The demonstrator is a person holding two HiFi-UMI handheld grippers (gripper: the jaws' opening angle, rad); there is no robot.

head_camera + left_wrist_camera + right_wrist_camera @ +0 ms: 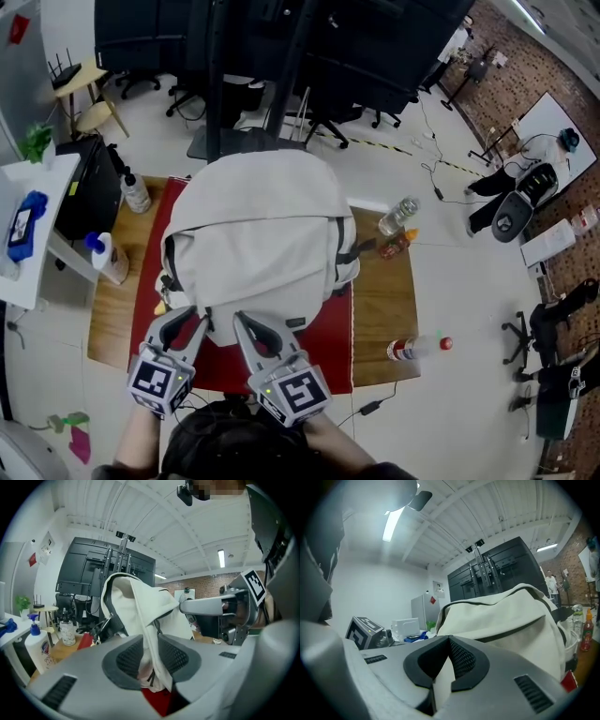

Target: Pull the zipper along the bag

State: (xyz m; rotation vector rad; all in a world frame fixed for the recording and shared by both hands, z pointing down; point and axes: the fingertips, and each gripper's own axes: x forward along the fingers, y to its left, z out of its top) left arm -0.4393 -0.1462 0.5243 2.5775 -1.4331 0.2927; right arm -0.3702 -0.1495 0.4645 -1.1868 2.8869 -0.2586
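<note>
Cream backpack (258, 234) stands mid-counter (380, 309) on red mat (323, 361), toward the front edge. Left claw (152, 651) wide, a fabric fold hanging loose between its pads. Right claw (449, 644) closed, nothing visibly pinched. Zipper pull unseen; the run along the bag probably remains.

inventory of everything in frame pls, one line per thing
table: 1, wooden, centre
mat: 1, red, on the table
backpack: 1, cream, on the mat
pump bottle: 1, clear, table's far left corner
blue-capped bottle: 1, white, table's left edge
clear bottle: 1, clear, right of the backpack
sauce bottle: 1, orange-red, beside the clear bottle
lying bottle: 1, clear, red label, table's near right corner
side table: 1, white, far left
office chairs: several, black, behind the table
left gripper: 1, grey, open, backpack fold between its jaws
right gripper: 1, grey, shut, at the backpack's near edge
</note>
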